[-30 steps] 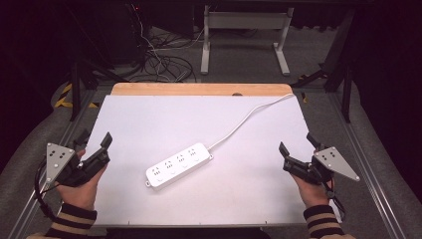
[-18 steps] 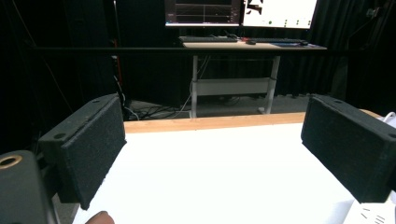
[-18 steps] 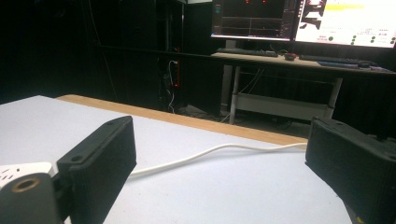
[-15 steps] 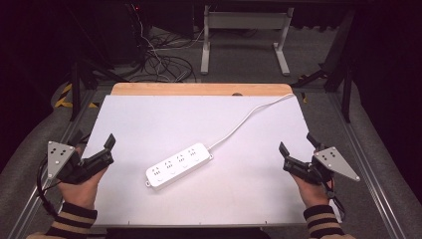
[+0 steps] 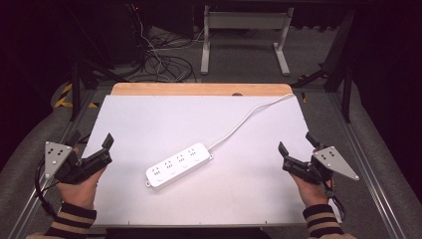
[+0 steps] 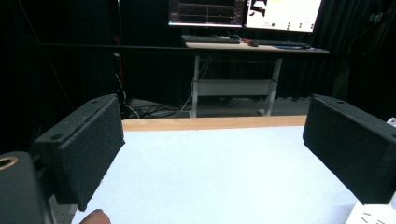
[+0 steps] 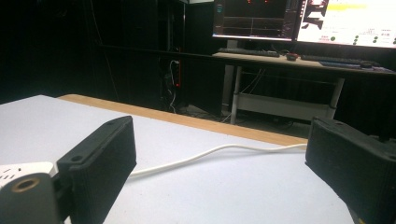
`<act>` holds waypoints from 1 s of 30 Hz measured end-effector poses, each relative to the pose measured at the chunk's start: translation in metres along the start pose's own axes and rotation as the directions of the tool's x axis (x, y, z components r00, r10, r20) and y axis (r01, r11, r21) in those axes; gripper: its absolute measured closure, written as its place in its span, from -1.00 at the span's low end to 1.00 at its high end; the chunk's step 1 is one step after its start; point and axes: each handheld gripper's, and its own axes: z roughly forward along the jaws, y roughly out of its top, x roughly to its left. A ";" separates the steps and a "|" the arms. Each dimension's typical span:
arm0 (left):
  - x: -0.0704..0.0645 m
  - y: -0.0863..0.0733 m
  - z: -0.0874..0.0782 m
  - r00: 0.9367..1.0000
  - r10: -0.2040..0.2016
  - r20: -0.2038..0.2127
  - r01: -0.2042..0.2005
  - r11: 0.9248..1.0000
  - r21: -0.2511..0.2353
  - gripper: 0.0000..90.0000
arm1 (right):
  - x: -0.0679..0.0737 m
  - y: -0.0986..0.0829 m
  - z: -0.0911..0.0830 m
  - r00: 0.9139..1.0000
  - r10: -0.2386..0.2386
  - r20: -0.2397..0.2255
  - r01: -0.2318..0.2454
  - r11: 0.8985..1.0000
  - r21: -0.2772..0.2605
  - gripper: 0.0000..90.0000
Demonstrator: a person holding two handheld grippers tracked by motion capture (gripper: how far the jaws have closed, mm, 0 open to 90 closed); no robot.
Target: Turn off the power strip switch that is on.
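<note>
Power strip (image 5: pixel 178 165): white, lies flat and slantwise near the middle of the tabletop (image 5: pixel 199 114), between the two tools and well apart from both; its near end points toward the left hand's side. A corner of it shows at the lower right of the left gripper view (image 6: pixel 373 214) and at the lower left of the right gripper view (image 7: pixel 18 170).
Left tool (image 5: pixel 92 149): held at the left edge of the tabletop, jaws spread wide with nothing between them; in its own view bare white surface lies between the two black pads.
Right tool (image 5: pixel 297 152): held at the right edge of the tabletop, jaws likewise wide apart and empty; in its own view the cord crosses the gap farther off.
Cord (image 5: pixel 246 119): white, runs from the strip's far end in a loose curve to the far right corner of the tabletop, lying on the surface (image 7: pixel 205 156).
Far edge: a bare wooden band (image 5: pixel 199 89) runs along the back of the tabletop.
Beyond: a desk (image 6: pixel 252 46) with lit monitors (image 7: pixel 299 21), and cables (image 5: pixel 164 64) on the floor.
</note>
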 end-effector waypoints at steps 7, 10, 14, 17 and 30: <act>-0.001 -0.001 0.001 1.000 -0.002 0.005 0.001 1.000 0.012 -0.87 | 0.000 0.000 0.000 1.000 0.000 -0.002 0.000 1.000 0.001 -0.80; -0.001 -0.001 0.002 1.000 0.001 0.007 -0.001 1.000 0.020 -0.86 | 0.000 0.000 -0.001 1.000 -0.003 0.000 0.003 1.000 0.004 -0.80; -0.001 -0.001 0.003 1.000 -0.003 0.008 0.003 1.000 0.021 -0.86 | 0.000 0.000 -0.001 1.000 -0.003 0.002 0.003 1.000 0.006 -0.80; -0.002 -0.001 0.004 1.000 0.000 0.011 -0.001 1.000 0.024 -0.86 | 0.001 0.000 -0.002 1.000 -0.005 0.001 0.005 1.000 0.007 -0.80; -0.002 -0.002 0.005 1.000 0.001 0.013 -0.002 0.999 0.036 -0.85 | 0.001 -0.001 -0.002 1.000 -0.005 0.005 0.005 1.000 0.011 -0.80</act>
